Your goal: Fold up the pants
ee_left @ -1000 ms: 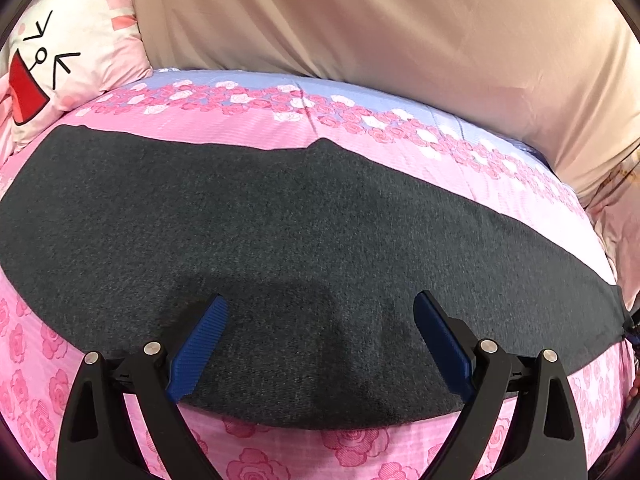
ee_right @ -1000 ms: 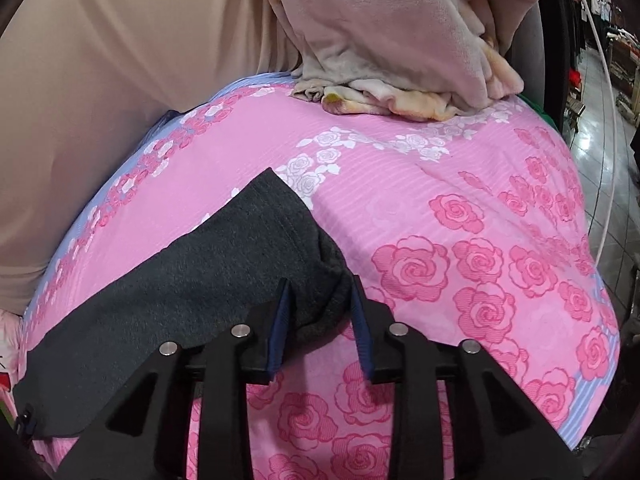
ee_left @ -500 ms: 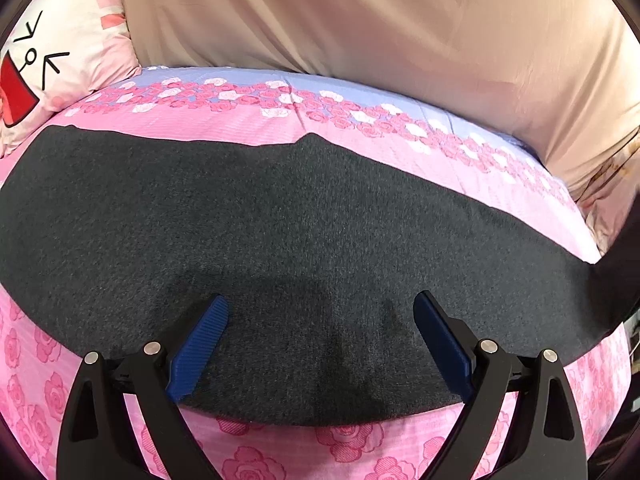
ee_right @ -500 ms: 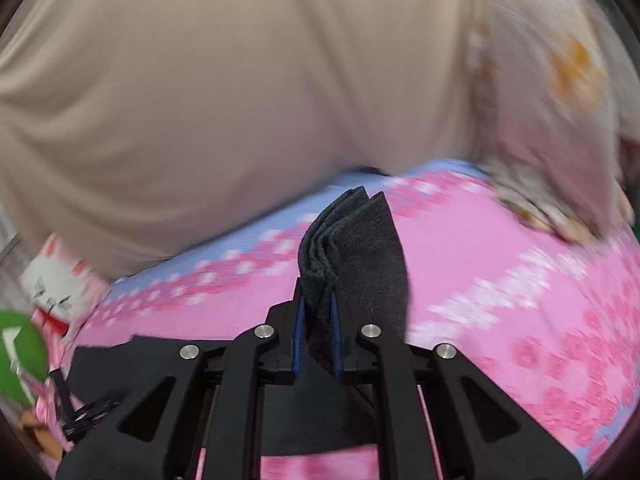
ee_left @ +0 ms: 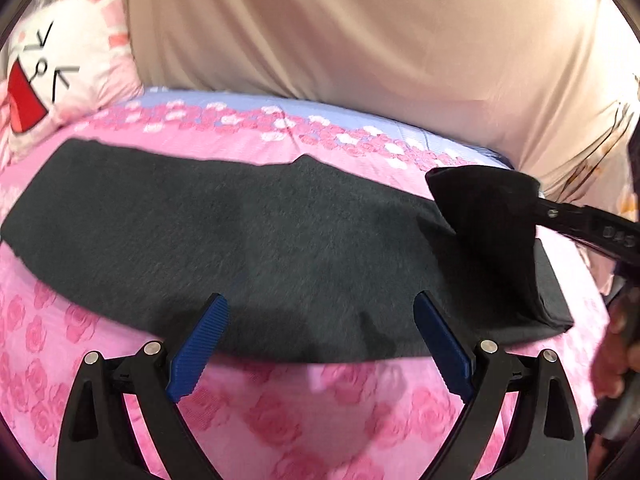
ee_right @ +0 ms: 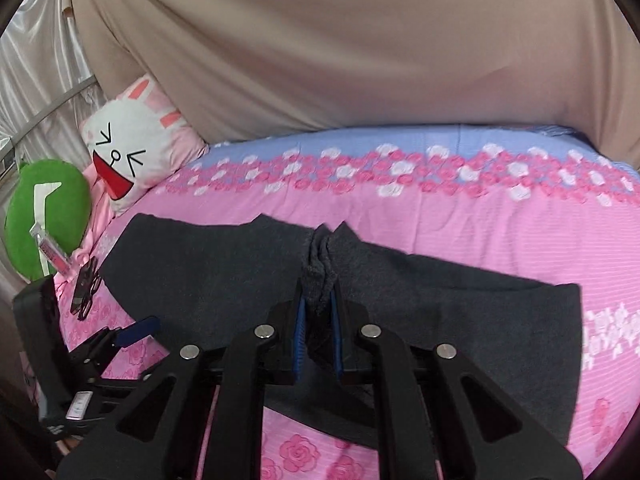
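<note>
Across the pink bed (ee_right: 460, 240) the pants (ee_left: 248, 248) lay flat as one long dark strip, their long axis running side to side in front of us. One end of that strip was lifted off the bed and doubled back over the rest, pinched in our right gripper (ee_right: 318, 312); its jaws were closed hard on a bunched wad of the dark cloth, which stood up between the blue pads. From the left wrist view that raised end hung at the right, above the part that lay on the bed. Our left gripper (ee_left: 320, 344) hovered at the near edge of the strip, about midway along it, jaws spread wide and holding nothing, with cloth just ahead of the fingertips. We judged the fold half made: the held end had to travel along the strip toward the far end by the pillow (ee_right: 128, 156), so the right hand was the one placed to carry it, and the left sat nearer the middle, ready to pin the cloth. Beyond hung a beige sheet (ee_right: 340, 40).
</note>
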Available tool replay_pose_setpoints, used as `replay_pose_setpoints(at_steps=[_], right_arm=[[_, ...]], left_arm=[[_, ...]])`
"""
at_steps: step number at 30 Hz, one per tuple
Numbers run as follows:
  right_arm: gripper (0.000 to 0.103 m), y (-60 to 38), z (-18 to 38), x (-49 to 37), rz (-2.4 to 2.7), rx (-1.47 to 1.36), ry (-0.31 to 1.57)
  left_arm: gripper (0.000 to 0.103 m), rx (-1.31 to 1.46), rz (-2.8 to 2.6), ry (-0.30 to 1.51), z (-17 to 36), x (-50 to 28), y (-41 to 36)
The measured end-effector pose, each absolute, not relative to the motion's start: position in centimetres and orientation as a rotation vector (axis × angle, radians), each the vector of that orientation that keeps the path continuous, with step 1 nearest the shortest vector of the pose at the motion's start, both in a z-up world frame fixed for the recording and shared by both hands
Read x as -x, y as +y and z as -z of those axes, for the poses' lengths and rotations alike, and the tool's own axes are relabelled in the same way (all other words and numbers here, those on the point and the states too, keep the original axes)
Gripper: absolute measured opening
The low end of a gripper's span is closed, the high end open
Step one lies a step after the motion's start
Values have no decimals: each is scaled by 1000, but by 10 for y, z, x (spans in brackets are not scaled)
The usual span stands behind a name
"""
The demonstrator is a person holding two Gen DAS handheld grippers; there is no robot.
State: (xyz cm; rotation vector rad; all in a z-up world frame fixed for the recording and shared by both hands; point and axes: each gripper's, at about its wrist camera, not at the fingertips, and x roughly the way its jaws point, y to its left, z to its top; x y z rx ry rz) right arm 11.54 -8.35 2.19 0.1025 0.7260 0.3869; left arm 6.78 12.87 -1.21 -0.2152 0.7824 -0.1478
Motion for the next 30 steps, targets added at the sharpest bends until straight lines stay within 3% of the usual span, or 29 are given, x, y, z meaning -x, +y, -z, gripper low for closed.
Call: replay_pose_setpoints(at_steps=[9, 11, 12, 17, 22, 26, 28, 29, 30], right_arm=[[15, -35, 46, -120, -441, 19, 909], [36, -55, 37, -101, -431, 18, 860], [40, -73, 27, -88, -404, 9, 815], [51, -167, 7, -54, -198, -111, 725], [52, -250, 20, -28, 9, -199, 721], [52, -273, 39, -15, -8, -220, 748], [52, -274, 49, -17, -32, -235, 765], [52, -275, 52, -18, -44, -245, 771], [52, -273, 55, -21, -54, -249, 777]], left_arm=[[92, 368, 207, 819, 17, -67, 161], [92, 342, 195, 822, 15, -66, 161], [92, 329, 188, 826, 13, -66, 160], [92, 342, 295, 893, 7, -90, 128], [92, 335, 293, 1034, 30, -129, 78], [91, 318, 199, 1018, 34, -137, 61], [62, 334, 192, 1008, 34, -137, 57], [24, 315, 180, 1017, 33, -138, 53], [11, 317, 171, 1029, 35, -140, 51]])
